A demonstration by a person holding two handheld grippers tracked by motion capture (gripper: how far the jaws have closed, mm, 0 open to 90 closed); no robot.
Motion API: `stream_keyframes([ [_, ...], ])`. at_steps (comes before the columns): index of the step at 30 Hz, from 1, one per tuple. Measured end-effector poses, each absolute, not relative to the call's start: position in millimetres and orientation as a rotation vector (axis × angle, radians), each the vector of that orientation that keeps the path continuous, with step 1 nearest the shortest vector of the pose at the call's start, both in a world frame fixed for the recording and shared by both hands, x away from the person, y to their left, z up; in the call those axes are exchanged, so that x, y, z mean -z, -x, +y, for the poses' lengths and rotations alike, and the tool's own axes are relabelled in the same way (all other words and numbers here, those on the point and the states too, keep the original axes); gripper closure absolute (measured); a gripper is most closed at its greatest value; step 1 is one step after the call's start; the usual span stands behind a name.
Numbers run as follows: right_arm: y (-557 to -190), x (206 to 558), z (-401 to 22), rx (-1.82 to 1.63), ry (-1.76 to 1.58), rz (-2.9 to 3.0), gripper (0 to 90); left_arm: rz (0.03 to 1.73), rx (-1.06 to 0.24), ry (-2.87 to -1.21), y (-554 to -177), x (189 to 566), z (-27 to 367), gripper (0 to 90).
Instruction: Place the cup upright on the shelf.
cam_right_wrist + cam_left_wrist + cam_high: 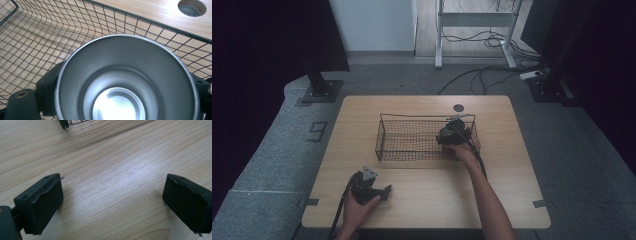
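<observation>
A black wire basket [412, 116] stands in the middle of the wooden table [507, 190]. My right gripper [454, 134] is at the basket's right end, shut on a steel cup [125, 80]. The cup's open mouth faces the camera, and black fingers [47, 86] press on both of its sides. Basket mesh [50, 37] surrounds the cup; whether the cup touches the bottom I cannot tell. My left gripper [384, 191] rests near the table's front left, and in its own view the left gripper [112, 197] is open over bare wood with nothing between the jaws.
A round cable hole [458, 107] lies in the table just behind the basket, and the same hole [192, 7] shows beyond the mesh. A basket corner [65, 123] sits ahead of the left gripper. Stands and cables occupy the floor behind.
</observation>
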State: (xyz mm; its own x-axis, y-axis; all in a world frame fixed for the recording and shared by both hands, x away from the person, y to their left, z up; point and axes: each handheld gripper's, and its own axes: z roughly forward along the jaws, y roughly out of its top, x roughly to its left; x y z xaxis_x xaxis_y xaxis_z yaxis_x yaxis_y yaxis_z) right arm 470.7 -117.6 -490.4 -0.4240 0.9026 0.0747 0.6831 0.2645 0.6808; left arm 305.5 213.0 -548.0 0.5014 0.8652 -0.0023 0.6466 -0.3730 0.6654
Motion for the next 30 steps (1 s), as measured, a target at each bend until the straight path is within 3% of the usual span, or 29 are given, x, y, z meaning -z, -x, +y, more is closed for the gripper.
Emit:
stream_keyframes([
  [30, -464.1, 479.1, -124.3, -0.927, -1.447, 2.182, 9.8, 1.234, -0.466, -2.138, -305.5, 548.0, 213.0, 2.9],
])
